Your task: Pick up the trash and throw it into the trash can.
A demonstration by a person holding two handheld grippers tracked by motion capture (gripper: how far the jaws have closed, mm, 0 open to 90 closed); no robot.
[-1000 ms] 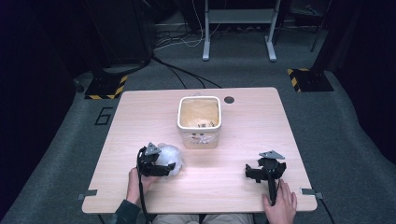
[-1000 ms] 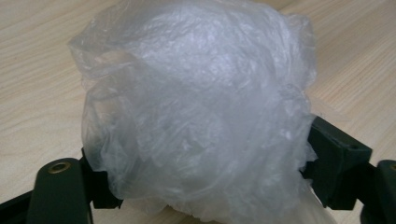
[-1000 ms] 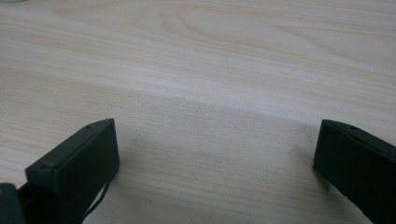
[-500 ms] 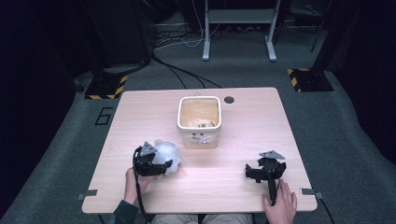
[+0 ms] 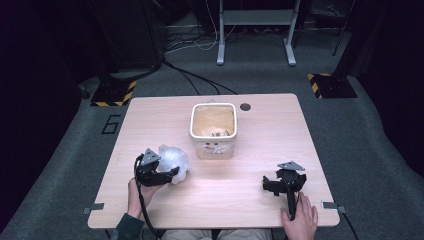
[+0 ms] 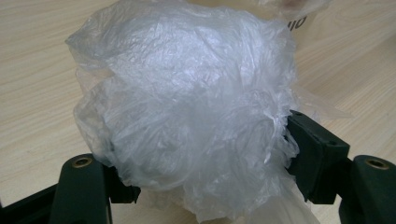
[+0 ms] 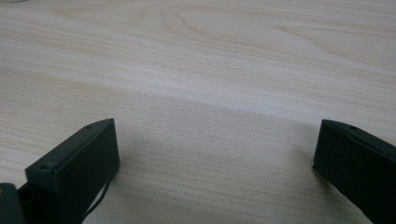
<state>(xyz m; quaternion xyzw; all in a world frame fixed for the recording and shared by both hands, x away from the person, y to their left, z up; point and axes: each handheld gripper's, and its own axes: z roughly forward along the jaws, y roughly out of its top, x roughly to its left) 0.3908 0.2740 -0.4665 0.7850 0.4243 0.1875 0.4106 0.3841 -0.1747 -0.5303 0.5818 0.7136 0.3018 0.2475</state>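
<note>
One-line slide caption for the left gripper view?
Left gripper closed around a crumpled clear plastic bag over the wooden table.

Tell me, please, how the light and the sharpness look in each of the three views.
High view: the table is brightly lit and the floor around it is dark. Left gripper view: the plastic bag shines with white glare and looks soft. Right gripper view: a shadow lies on the wood between the black fingers, whose near ends are blurred.

the bag (image 6: 187, 116) hides most of the bin behind it and part of the jaws' inner faces. stuff inside the bin (image 5: 213, 129) is too small to make out.
</note>
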